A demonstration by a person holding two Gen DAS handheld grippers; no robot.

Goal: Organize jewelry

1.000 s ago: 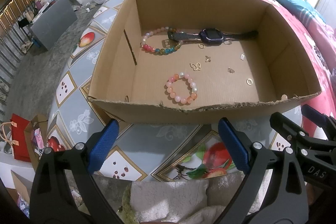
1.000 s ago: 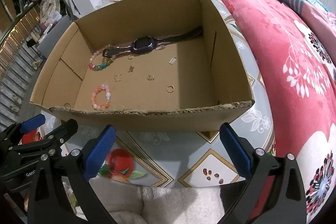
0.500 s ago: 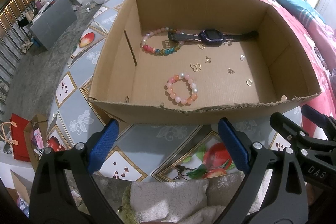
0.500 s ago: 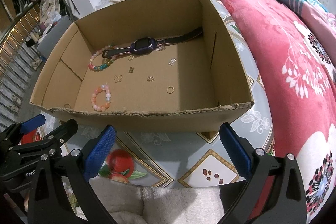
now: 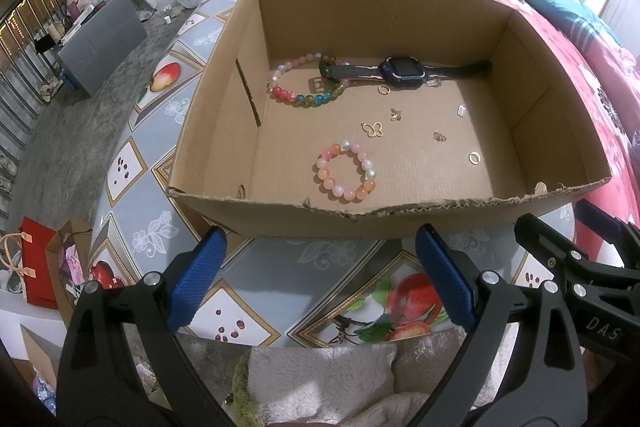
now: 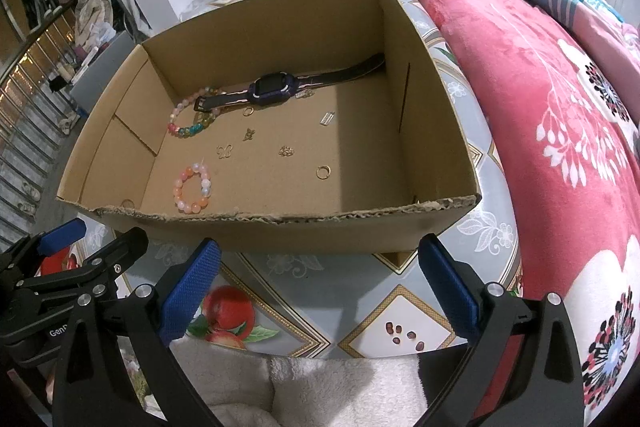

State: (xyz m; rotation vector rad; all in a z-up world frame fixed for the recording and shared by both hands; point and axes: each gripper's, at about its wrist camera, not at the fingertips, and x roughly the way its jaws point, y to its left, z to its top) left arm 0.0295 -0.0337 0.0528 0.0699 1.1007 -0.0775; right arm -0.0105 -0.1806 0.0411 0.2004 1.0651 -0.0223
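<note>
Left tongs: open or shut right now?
Open. The left tongs have blue pads spread wide apart, nothing between them, short of the cardboard box.

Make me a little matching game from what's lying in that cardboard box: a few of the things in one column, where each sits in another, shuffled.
Things:
1. smartwatch
2. pink bead bracelet
3. multicolour bead bracelet
4. gold ring

Places:
A. nearest the torn front edge, around the middle
B. along the back wall
C. toward the right wall, alone
D. back left, partly under a strap

Pairs: 1-B, 2-A, 3-D, 4-C
</note>
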